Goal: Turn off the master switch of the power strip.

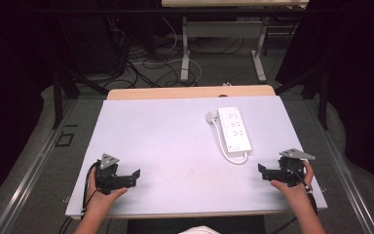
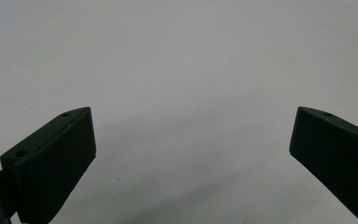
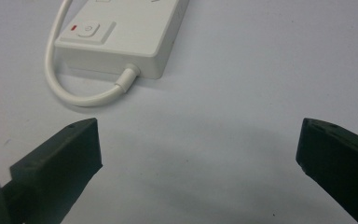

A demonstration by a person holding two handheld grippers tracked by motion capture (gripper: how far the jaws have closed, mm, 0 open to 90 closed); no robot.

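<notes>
Beyond the gaping right tool [image 3: 198,144], power strip [image 1: 233,129], lengthwise front-to-back, cord end nearest.

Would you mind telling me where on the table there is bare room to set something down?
The widest bare patch is the table's left and middle, from the far edge down to the left tool. Another lies along the near edge between both tools. The right side is more crowded: the power strip, its looped cable and plug lie just beyond the right tool.

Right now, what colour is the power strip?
White power strip, clearest in the right gripper view.
</notes>
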